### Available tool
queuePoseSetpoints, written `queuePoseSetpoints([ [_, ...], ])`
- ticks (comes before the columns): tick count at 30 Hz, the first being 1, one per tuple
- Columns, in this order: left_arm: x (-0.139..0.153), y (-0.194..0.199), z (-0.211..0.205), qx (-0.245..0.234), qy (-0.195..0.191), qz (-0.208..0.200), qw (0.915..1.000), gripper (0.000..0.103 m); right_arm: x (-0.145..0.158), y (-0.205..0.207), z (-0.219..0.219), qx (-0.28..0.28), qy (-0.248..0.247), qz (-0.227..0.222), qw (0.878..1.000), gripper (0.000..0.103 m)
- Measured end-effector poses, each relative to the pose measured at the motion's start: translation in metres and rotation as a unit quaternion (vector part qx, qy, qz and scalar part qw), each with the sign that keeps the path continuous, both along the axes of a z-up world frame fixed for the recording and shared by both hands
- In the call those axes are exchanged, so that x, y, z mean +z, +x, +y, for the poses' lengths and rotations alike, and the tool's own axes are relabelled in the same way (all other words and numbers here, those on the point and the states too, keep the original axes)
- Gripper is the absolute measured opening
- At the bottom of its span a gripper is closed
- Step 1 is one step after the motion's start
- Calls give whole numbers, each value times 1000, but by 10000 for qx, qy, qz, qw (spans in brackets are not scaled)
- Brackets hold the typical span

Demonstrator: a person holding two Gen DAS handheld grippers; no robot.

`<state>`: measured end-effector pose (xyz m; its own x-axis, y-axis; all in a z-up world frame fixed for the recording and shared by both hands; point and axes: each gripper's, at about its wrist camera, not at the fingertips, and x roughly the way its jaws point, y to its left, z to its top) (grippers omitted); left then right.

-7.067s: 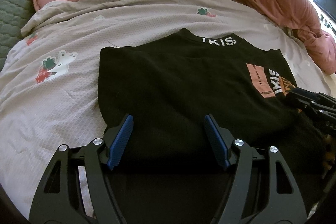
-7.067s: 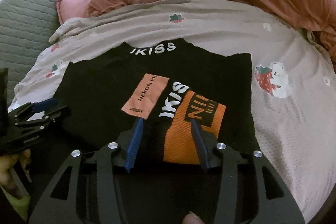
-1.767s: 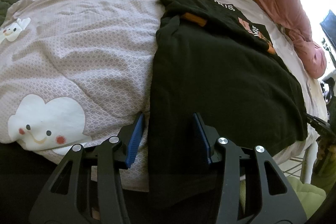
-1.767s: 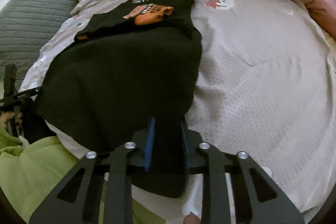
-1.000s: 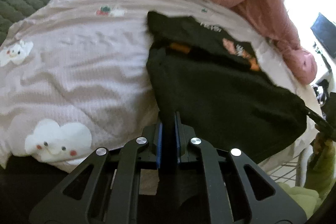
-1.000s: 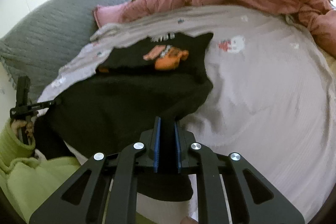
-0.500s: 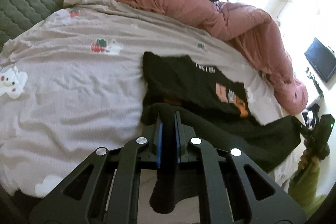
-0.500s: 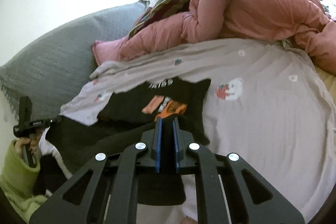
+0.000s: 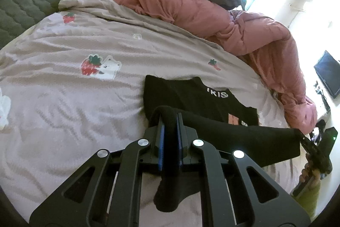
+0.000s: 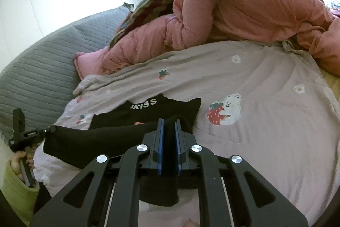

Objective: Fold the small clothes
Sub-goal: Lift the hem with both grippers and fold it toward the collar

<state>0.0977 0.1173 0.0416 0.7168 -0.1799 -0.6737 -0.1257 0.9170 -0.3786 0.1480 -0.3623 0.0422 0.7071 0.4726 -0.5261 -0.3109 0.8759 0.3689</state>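
On the near part of the bedspread (image 10: 265,99) lies the black shirt (image 10: 176,105), its collar reading "UKISS". The left gripper (image 9: 169,120) and right gripper (image 10: 169,127) each clamp a corner of its lifted hem, stretched between them.

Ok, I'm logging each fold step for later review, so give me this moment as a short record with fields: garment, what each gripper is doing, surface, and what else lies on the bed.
garment: black shirt, white lettering at the collar, upper part flat on the bed, lower hem lifted
left gripper: shut on the hem's left corner
right gripper: shut on the hem's right corner
hem: stretched between the two grippers, raised above the shirt
surface: pale bedsheet with strawberry and bear prints
also on bed: pink duvet bunched at the far side
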Motion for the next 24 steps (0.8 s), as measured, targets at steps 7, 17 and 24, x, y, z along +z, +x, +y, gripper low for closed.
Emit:
queuePoseSetpoints([
  [7,-21,36,3,115,-7,230,9997,4,-26,42,7,-222,-144,406,9988,9],
  [17,-39,30,17,285,-251,207,9991,39,-52,53,8,-595,-564,666,9944,43],
  [24,-19,-4,4,142,-160,-211,9995,53,-35,9,14,-335,-612,409,9967,50],
])
